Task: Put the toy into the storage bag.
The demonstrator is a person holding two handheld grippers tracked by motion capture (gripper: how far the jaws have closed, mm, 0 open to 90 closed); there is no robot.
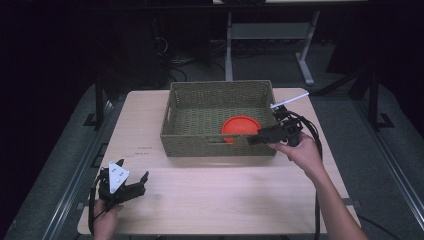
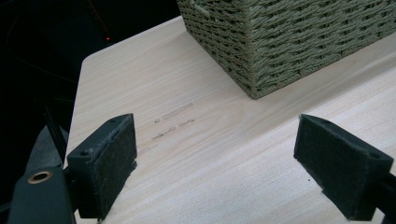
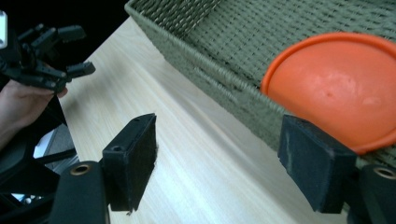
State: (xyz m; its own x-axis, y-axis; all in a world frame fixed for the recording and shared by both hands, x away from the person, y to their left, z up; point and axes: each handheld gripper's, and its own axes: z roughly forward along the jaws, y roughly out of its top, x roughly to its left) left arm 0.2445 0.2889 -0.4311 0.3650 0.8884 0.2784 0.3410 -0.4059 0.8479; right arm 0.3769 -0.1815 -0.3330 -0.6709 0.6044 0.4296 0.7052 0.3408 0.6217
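A woven olive basket [image 1: 220, 86] stands at the far middle of the light wooden table [image 1: 215, 195]. An orange plate [image 1: 241, 127] lies inside it, near the front right. My right gripper [image 1: 253, 139] hovers at the basket's front right corner and points left along the front wall. In the right gripper view, that gripper [image 3: 219, 149] is open; the orange plate [image 3: 336, 88] and the basket's rim [image 3: 210, 70] lie beyond its pads, untouched. My left gripper [image 1: 134, 176] rests near the table's front left corner. Seen from its own camera, my left gripper [image 2: 215, 140] is open over bare wood.
A corner of the basket [image 2: 289, 37] shows far ahead of the left jaws. Faint pencil marks [image 2: 173, 122] lie on the table between them. White table legs [image 1: 265, 35] and cables stand on the dark floor beyond. The left gripper [image 3: 51, 51] appears far off, held by a hand [image 3: 23, 107].
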